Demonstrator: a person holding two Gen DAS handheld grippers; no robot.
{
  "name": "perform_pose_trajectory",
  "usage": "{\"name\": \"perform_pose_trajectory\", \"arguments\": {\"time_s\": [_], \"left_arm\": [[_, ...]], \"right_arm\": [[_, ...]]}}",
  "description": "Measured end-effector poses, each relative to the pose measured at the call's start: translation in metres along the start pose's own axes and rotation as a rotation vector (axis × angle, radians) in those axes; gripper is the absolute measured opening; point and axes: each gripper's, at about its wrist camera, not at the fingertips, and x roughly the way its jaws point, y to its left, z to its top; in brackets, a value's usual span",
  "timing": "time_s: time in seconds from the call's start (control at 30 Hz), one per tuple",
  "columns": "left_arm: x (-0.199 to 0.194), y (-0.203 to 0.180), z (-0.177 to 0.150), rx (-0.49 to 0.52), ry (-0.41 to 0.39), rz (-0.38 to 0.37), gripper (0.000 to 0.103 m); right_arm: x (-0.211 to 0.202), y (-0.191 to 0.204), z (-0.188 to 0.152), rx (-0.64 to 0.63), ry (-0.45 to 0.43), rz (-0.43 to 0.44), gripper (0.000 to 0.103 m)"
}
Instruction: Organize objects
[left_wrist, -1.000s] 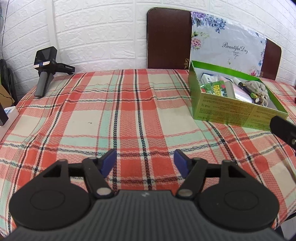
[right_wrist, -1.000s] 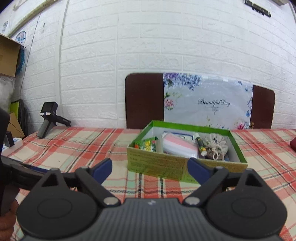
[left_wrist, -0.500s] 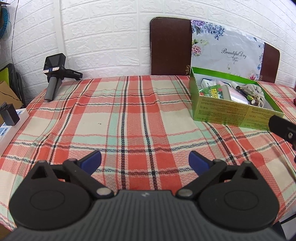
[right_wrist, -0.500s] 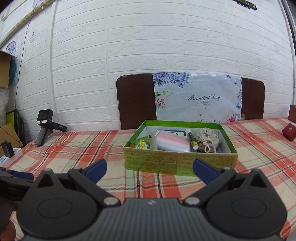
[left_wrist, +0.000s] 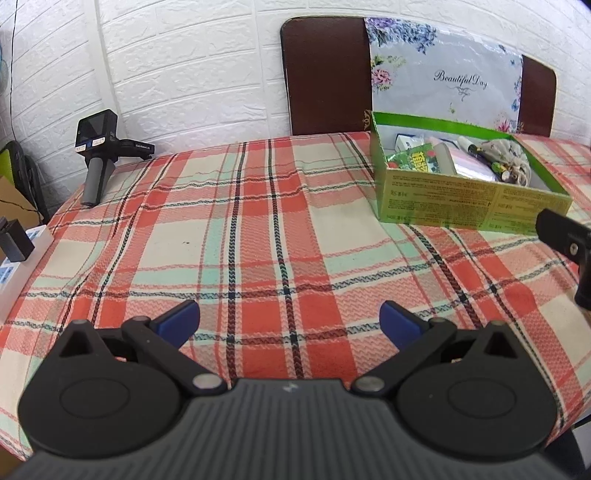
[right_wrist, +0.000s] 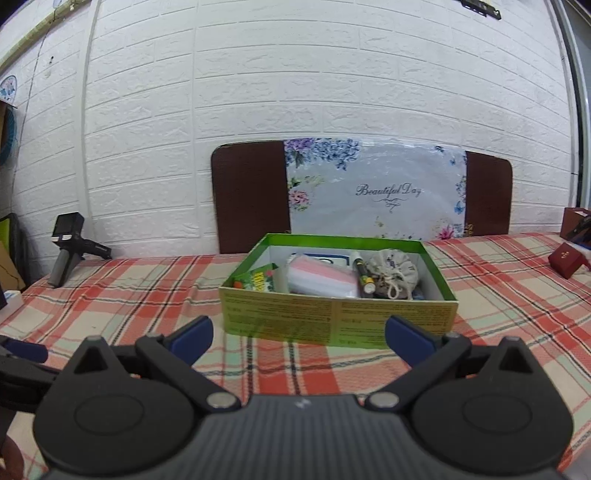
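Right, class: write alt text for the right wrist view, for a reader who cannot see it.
An open green box holding a pink-and-white pack, a drawstring pouch and other small items sits on a plaid tablecloth before a white brick wall. The right tool, jaws open and empty, points at it.

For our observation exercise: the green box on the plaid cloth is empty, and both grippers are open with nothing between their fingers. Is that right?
Not quite. The green box is not empty: the right wrist view shows a drawstring pouch, a pink-striped pack and other items inside. The rest holds.
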Motion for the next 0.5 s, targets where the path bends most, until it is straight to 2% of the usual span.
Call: {"name": "perform_pose_trajectory", "arguments": {"time_s": [0.13,0.27,0.5], "left_arm": [[0.002,-0.008,-0.001,0.04,0.003,0.034,0.103],[0.002,-0.012,-0.001,0.054,0.001,0.042,0.103],[0.009,-0.018,0.0,0.059,0.033,0.033,0.103]], "right_arm": [[0.001,-0.001,-0.007,-0.009,-0.055,-0.087,0.103],[0.007,-0.003,-0.008,0.017,-0.022,-0.031,0.103],[0.021,-0.002,-0.013,-0.008,0.032,0.004,0.103]]}}
